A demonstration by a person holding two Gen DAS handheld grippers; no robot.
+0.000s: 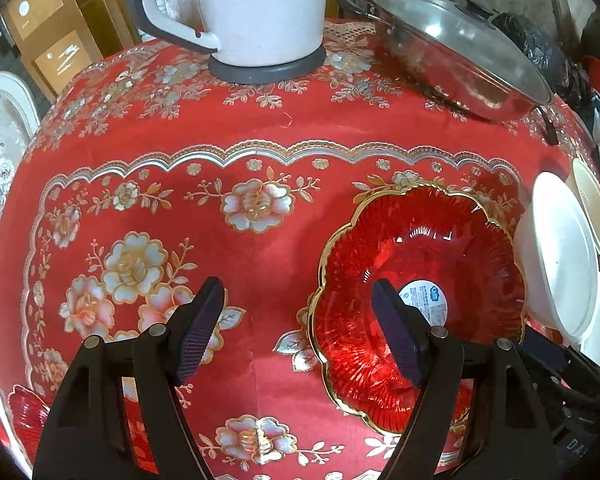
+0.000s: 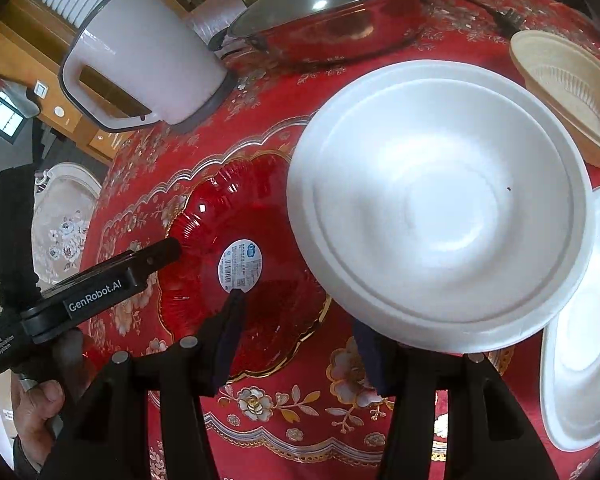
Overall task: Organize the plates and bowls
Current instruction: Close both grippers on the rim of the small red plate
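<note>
Stacking is not finished: my right tool (image 2: 300, 344) clamps the white bowl (image 2: 440, 208) above the counter (image 1: 260, 128). My left tool (image 1: 300, 320), jaws apart, straddles the red plate (image 1: 420, 280) rim; other bowls (image 2: 580, 360) wait at the right edge.

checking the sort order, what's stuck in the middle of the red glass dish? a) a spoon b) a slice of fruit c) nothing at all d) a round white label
d, the red glass dish with the gold scalloped rim has a round white label with small print at its centre, also seen in the left wrist view.
</note>
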